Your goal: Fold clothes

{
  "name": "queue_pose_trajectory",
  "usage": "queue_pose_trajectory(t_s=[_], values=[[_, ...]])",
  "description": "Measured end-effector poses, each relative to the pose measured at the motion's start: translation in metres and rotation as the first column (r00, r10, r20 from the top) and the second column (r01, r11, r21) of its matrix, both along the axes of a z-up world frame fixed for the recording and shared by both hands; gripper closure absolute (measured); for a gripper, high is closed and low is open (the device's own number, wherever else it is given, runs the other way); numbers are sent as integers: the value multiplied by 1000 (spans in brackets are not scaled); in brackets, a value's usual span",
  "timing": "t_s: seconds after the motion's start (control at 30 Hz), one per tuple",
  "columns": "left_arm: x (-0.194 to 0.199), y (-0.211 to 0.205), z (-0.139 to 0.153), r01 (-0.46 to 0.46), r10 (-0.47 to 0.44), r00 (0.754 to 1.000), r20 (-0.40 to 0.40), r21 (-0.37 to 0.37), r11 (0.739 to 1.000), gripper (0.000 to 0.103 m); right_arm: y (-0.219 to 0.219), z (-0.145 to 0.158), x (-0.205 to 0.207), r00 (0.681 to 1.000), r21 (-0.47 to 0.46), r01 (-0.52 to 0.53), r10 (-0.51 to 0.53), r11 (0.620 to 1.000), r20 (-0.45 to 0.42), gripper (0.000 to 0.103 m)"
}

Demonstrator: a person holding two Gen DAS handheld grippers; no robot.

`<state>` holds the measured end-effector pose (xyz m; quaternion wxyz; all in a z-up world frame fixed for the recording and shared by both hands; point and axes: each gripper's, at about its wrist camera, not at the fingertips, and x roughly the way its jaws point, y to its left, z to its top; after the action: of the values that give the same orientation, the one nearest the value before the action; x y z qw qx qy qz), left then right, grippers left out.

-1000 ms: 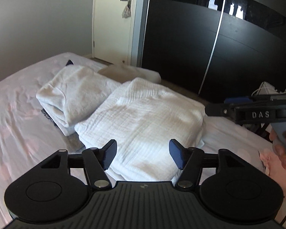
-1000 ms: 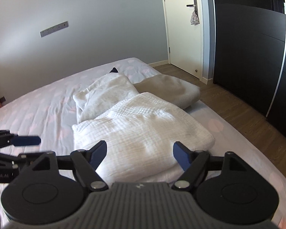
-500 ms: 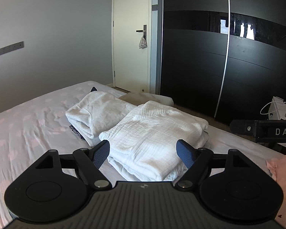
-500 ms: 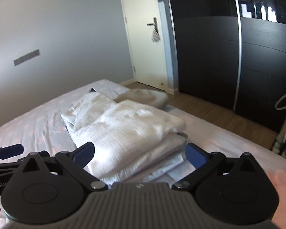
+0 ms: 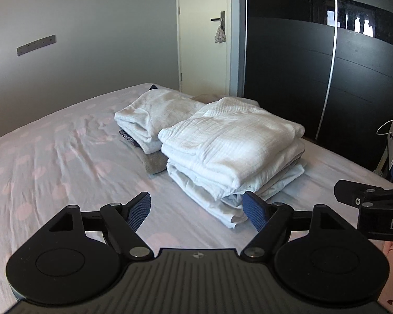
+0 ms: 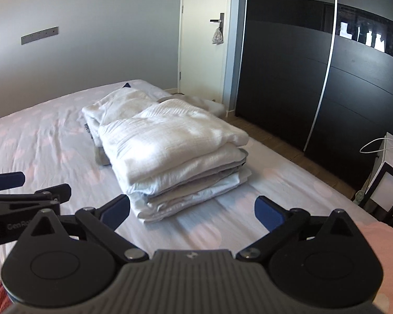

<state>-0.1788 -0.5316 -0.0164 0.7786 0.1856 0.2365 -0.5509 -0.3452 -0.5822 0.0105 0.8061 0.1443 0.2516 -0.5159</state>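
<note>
Both grippers have been drawn back from the folded white stack (image 5: 230, 151) on the bed (image 5: 65, 162), left gripper (image 5: 196, 210) and right gripper (image 6: 192, 210) spread wide and empty; the next garment is best gripped at opposite corners.

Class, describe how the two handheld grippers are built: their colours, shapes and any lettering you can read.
Both match. The left gripper has a ribbed grey body, two black round discs, black linkage arms with silver pivot pins, and blue ridged fingers. The right gripper looks the same. White lettering shows on each when seen from the other's camera: "DA" on the right, "GenRo" on the left, both cut off. No cables or sleeves show.
</note>
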Motion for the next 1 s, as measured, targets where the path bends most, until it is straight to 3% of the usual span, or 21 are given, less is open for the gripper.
queue_pose_trajectory(t_s=[0.33,1.0], values=[[-8,14,3,15,-15,999,-46,-7,1000,27,16,0,-5,999,-6,-39,39,999,4,1],[-10,17,-4,-1,2,999,-41,17,1000,27,22,2,-2,999,-20,-47,47,999,12,1]])
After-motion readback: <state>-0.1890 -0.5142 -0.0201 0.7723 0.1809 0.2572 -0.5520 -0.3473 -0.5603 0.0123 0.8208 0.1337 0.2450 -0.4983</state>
